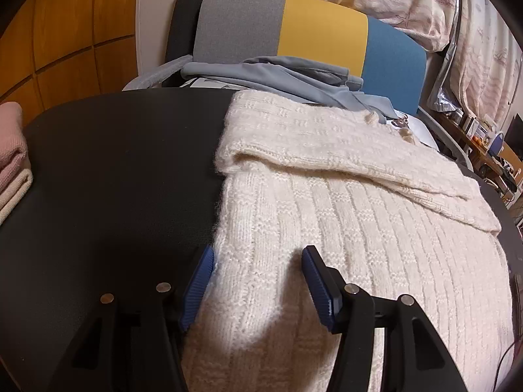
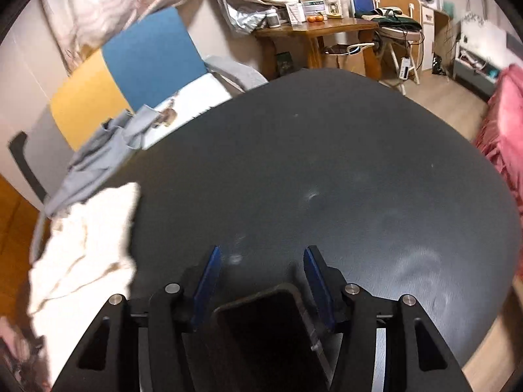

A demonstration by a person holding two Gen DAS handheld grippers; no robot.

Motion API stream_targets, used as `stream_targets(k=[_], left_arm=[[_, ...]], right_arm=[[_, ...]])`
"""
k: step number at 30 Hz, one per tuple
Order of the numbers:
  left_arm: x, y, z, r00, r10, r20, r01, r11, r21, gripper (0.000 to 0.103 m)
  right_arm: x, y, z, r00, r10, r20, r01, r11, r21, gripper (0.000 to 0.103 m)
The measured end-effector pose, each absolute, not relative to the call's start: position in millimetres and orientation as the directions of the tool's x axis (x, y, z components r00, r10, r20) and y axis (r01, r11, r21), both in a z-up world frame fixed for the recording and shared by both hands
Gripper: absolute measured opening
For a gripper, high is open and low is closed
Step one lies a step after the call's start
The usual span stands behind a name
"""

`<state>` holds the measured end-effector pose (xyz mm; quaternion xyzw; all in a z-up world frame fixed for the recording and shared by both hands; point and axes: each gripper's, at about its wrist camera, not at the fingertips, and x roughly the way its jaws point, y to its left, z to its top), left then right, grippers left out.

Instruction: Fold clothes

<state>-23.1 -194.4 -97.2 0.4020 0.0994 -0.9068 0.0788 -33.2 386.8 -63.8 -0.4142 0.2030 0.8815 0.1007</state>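
A cream knit sweater (image 1: 343, 228) lies flat on the round black table (image 1: 114, 179), with one sleeve (image 1: 327, 160) folded across its chest. My left gripper (image 1: 258, 256) stands open over the sweater's lower left edge. Fabric lies between its jaws, and the left blue pad (image 1: 199, 284) touches the sweater's hem side. In the right wrist view the sweater (image 2: 85, 245) is a blurred pale shape at the left. My right gripper (image 2: 261, 251) is open over the bare table (image 2: 327, 163), apart from the sweater and holding nothing.
A stack of folded pink and beige clothes (image 1: 13, 163) sits at the table's left edge. A blue-grey garment (image 1: 278, 75) lies on the grey, yellow and blue chair (image 1: 320, 32) behind. A dark phone-like slab (image 2: 261, 326) lies below the right fingers. Pink fabric (image 2: 503, 130) hangs at the right.
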Motion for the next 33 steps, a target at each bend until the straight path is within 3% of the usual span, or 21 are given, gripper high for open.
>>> stream_targets(k=[1, 3, 8, 16, 27, 30, 33], left_arm=[[-22.9, -194.6, -97.2, -0.665, -0.061, -0.744, 0.223, -0.968, -0.119, 0.057], [-22.5, -194.4, -97.2, -0.665, -0.060, -0.744, 0.222, -0.967, -0.121, 0.057], [-21.7, -194.8, -96.8, -0.666, -0.053, -0.744, 0.220, -0.967, -0.129, 0.058], [-19.6, -198.8, -96.3, -0.675, -0.025, -0.738, 0.219, -0.961, -0.168, 0.058], [-17.5, -200.9, -96.1, -0.679, -0.010, -0.734, 0.219, -0.957, -0.189, 0.058], [-19.2, -197.3, -95.4, -0.668, -0.029, -0.744, 0.223, -0.961, -0.162, 0.058], [-18.3, -192.1, -91.9, -0.639, -0.035, -0.769, 0.200, -0.972, -0.122, 0.058]], right_arm=[[-27.0, 381.7, -60.4, -0.648, 0.002, -0.762, -0.332, -0.901, 0.280, 0.058], [-19.2, 358.1, -59.4, -0.642, 0.008, -0.767, -0.278, -0.934, 0.223, 0.074], [3.2, 312.0, -75.9, -0.578, 0.076, -0.813, -0.194, -0.980, 0.047, 0.074], [53.9, 324.4, -93.3, -0.519, 0.241, -0.820, -0.259, -0.959, -0.118, 0.074], [110.9, 400.4, -80.9, -0.486, 0.274, -0.830, -0.526, -0.850, 0.027, 0.074], [107.9, 381.7, -60.7, -0.612, 0.079, -0.787, -0.401, -0.889, 0.222, 0.074], [93.3, 345.6, -46.2, -0.702, -0.220, -0.678, -0.163, -0.876, 0.454, 0.080]])
